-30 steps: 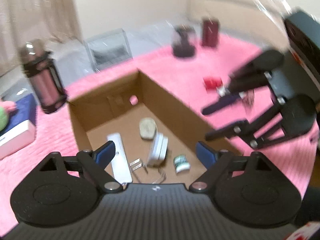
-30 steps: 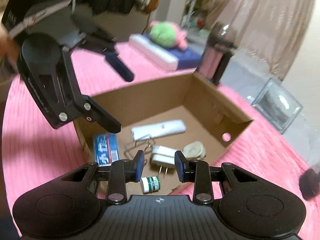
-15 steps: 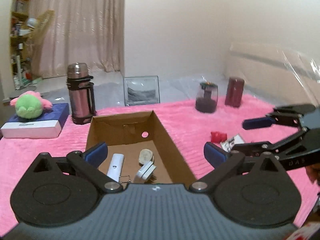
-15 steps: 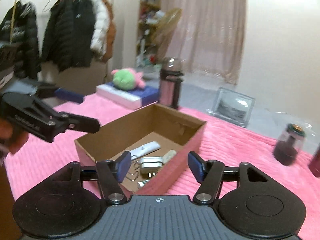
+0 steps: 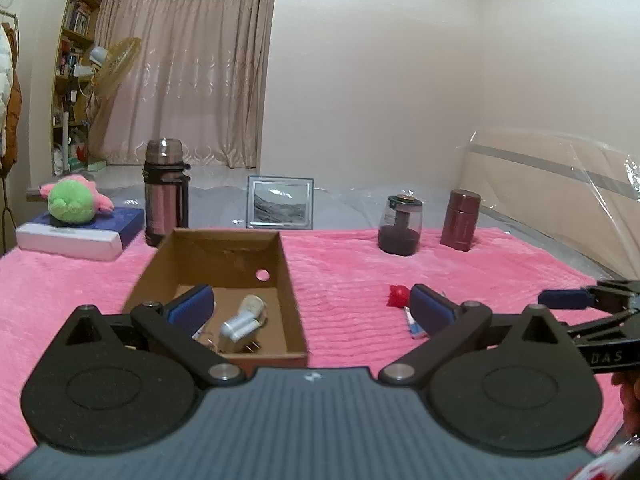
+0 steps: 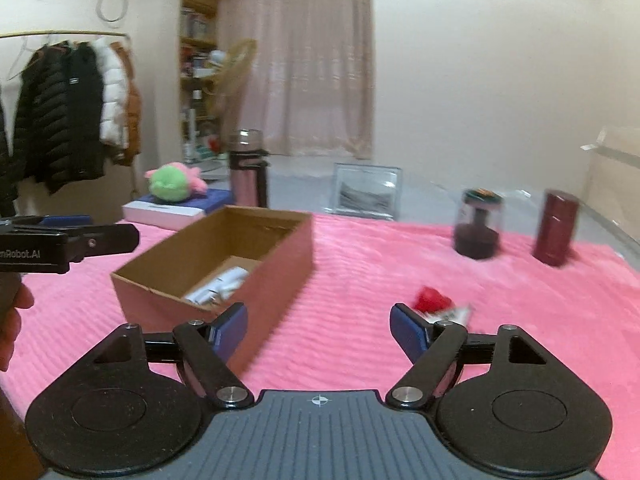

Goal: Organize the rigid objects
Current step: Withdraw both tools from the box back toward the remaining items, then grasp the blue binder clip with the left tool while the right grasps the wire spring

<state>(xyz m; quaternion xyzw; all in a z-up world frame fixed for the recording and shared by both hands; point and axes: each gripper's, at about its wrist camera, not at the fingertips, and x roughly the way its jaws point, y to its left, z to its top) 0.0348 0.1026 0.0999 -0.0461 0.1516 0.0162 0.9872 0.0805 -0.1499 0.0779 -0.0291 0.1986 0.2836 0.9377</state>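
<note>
Both grippers have pulled back from the cardboard box [image 5: 224, 276]; the left gripper [image 5: 310, 308] stands wide and empty. The right gripper [image 6: 318, 330] has just been opening with nothing between its fingers, so the red piece [image 6: 430, 300] right of the box looks next.

Your left gripper [image 5: 308, 308] is spread wide with nothing between its blue pads [image 5: 191, 306], pointing slightly downward toward twelve o'clock. Your right gripper [image 6: 319, 330] has just been opening, its jaws standing well apart and empty. In the right wrist view, part of your left hand [image 6: 12, 312] shows at nine o'clock.
</note>
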